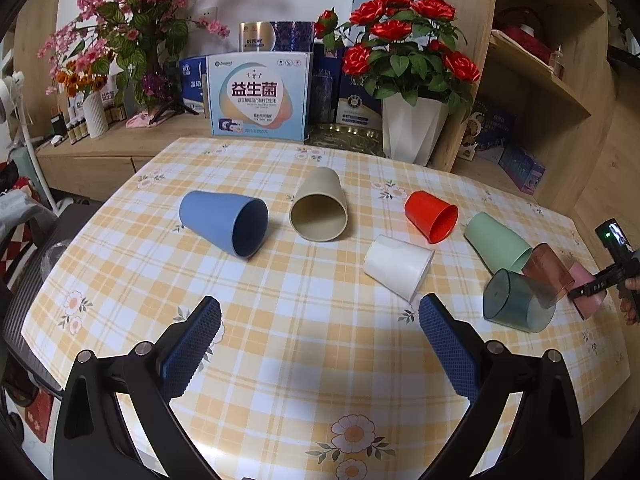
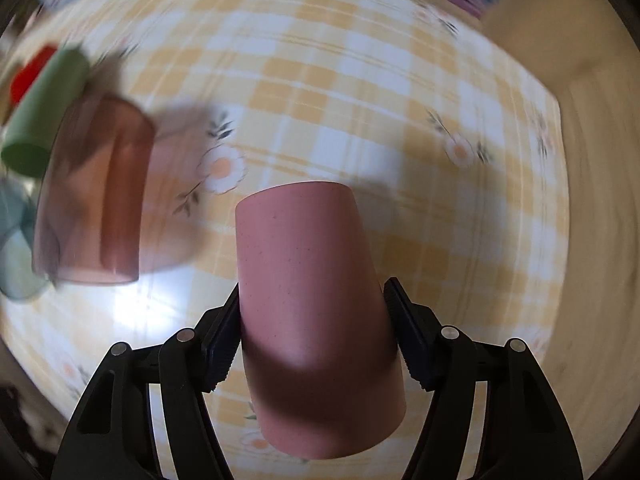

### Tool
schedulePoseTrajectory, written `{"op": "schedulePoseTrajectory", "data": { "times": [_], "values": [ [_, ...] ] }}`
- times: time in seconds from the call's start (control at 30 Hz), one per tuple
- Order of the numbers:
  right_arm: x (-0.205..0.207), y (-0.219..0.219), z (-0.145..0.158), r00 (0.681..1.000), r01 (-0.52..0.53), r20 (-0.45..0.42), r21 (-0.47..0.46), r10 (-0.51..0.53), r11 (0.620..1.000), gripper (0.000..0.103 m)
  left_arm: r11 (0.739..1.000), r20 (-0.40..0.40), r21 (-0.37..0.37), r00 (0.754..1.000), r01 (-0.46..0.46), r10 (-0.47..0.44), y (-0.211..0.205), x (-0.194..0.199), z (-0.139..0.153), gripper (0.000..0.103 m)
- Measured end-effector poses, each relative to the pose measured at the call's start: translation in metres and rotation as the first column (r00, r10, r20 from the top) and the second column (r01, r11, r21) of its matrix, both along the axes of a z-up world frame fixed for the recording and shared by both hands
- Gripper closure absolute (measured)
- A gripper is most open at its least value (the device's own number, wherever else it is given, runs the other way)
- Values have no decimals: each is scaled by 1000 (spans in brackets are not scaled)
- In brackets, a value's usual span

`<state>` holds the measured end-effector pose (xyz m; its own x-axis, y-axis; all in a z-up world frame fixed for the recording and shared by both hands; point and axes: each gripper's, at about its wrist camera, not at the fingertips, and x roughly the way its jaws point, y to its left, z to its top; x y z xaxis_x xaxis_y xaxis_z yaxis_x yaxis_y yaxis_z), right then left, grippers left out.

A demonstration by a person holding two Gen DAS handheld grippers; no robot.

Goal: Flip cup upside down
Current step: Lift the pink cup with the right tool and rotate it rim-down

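Note:
My right gripper (image 2: 314, 328) is shut on a pink cup (image 2: 312, 300), held above the checked tablecloth (image 2: 360, 92) with its closed base pointing away from me; that view is motion-blurred. In the left wrist view the pink cup (image 1: 590, 294) and the right gripper (image 1: 596, 286) show at the far right edge. My left gripper (image 1: 320, 332) is open and empty above the table's near side. Several cups lie on their sides: blue (image 1: 224, 222), beige (image 1: 320, 206), red (image 1: 430, 216), white (image 1: 396, 266), light green (image 1: 496, 242), clear pink (image 1: 546, 274) and clear teal (image 1: 516, 302).
The round table (image 1: 120, 280) has a box (image 1: 260, 96), a white pot of red roses (image 1: 412, 128) and a gold tray (image 1: 344, 136) at its far edge. Wooden shelves (image 1: 540, 80) stand at the right, a dark chair (image 1: 24, 300) at the left.

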<state>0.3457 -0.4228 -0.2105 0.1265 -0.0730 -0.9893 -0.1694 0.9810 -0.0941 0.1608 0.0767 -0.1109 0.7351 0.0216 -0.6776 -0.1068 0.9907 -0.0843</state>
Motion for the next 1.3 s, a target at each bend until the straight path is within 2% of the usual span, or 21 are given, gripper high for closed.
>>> {"op": "schedulePoseTrajectory", "data": {
  "times": [0.17,0.33,0.47,0.6,0.67,0.73,0.87,1.03,1.17,1.3],
  "values": [
    [-3,-7,-2,996,60,58,20,-61,998,37,1000,-14,-10,1000,10,-10,-2,1,-5,6],
    [-21,-15,-3,983,161,75,65,-166,985,38,1000,3,-12,1000,8,-8,2,-4,-3,6],
    [-51,-11,9,969,216,87,171,-233,961,38,999,13,-37,1000,3,-3,11,-8,-2,6],
    [-91,8,20,951,270,65,293,-301,917,38,996,4,-83,1000,14,-14,17,-13,-4,6],
    [-121,30,24,948,285,37,340,-316,896,38,995,4,-97,1000,31,-31,19,-17,-4,6],
    [-146,57,26,955,270,20,361,-297,893,38,994,5,-98,999,42,-42,20,-20,-4,6],
    [-170,125,33,975,186,28,443,-221,877,38,995,6,-89,999,54,-54,26,-27,-3,6],
    [-171,214,34,989,98,43,545,-144,833,38,996,-1,-80,999,31,-32,42,-36,-1,6],
    [-158,283,22,995,31,63,555,-80,831,38,997,-6,-81,1000,-8,7,58,-42,2,6],
    [-144,318,9,990,61,70,547,-119,835,38,995,-12,-91,999,-40,39,69,-47,2,6]
  ]
}}
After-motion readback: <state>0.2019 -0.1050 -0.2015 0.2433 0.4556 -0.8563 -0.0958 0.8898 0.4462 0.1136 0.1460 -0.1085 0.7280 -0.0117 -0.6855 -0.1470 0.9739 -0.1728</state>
